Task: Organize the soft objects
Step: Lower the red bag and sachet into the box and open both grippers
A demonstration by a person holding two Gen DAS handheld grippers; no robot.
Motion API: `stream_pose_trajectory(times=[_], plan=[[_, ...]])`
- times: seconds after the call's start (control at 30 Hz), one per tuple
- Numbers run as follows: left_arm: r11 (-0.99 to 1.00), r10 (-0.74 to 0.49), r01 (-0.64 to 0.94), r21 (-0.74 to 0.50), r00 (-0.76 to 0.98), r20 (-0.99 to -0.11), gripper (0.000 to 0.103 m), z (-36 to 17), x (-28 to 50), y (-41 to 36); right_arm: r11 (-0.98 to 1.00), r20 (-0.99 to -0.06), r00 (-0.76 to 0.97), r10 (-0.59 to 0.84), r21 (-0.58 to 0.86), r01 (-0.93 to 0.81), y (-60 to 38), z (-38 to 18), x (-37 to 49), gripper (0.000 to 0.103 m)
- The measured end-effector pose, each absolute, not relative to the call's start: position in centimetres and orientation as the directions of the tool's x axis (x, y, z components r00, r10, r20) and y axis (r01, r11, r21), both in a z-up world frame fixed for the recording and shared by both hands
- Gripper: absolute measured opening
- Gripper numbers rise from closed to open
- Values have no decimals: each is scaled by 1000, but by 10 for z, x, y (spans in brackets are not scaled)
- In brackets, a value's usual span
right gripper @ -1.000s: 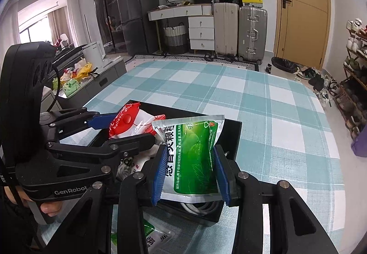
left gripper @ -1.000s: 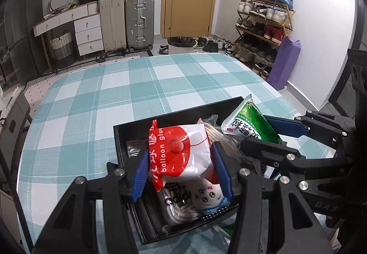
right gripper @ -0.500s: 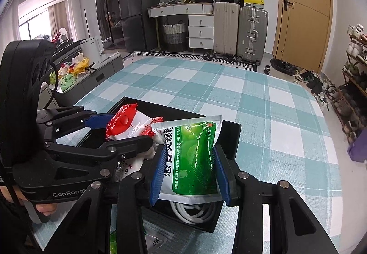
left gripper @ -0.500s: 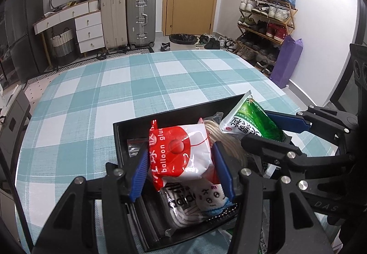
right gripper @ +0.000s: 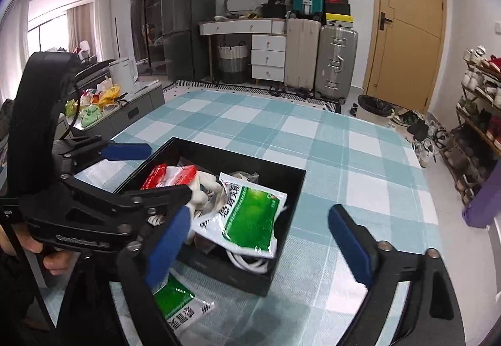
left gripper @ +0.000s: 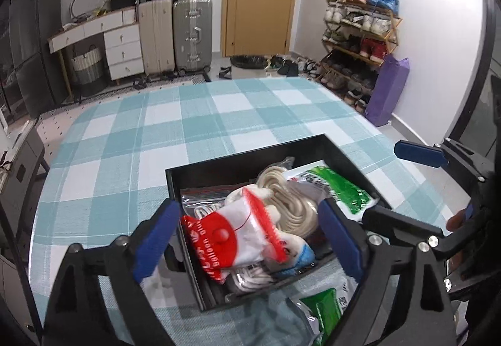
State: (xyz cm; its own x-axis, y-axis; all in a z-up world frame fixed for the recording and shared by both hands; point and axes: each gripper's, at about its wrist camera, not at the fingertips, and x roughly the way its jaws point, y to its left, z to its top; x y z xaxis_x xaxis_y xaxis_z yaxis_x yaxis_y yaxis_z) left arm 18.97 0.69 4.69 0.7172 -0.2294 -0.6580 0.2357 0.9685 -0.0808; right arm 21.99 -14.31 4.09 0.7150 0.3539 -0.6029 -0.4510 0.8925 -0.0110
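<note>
A black box (left gripper: 244, 155) on the checked table holds a coil of white rope (left gripper: 288, 202) and several soft packets. My left gripper (left gripper: 247, 239) hangs over its near left corner with jaws opening. The red-and-white balloon packet (left gripper: 231, 236) lies loose between the blue pads, touching neither. My right gripper (right gripper: 258, 244) is over the box's (right gripper: 244, 155) near right side, its jaws also opening. The green-and-white packet (right gripper: 250, 217) rests free on the contents, below and between the pads. The red-and-white balloon packet (right gripper: 169, 175) and the left gripper (right gripper: 141, 172) also show in the right wrist view.
A second green packet (right gripper: 178, 305) lies on the tablecloth just in front of the box. A hand (right gripper: 47, 255) holds the left gripper's handle. Suitcases (right gripper: 335, 61), drawers and a shoe rack (left gripper: 360, 42) stand beyond the table's far edge.
Both grippers went from shut on their packets to wide open. The red packet and the green packet dropped out of the pads and now lie in the box.
</note>
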Motion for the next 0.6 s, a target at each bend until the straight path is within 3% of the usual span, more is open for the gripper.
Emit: stream_pose_trajectory(times=[0.07,0.6], plan=[[973,-212,221,-70,729,-651,103,50,184,8,896,-601,714,360,8,-444,-148,41,215,102],[988,-143,150,-44,754,-641,103,49,126,25,900,-608,692,389,90,-427,-164,34,167,102]])
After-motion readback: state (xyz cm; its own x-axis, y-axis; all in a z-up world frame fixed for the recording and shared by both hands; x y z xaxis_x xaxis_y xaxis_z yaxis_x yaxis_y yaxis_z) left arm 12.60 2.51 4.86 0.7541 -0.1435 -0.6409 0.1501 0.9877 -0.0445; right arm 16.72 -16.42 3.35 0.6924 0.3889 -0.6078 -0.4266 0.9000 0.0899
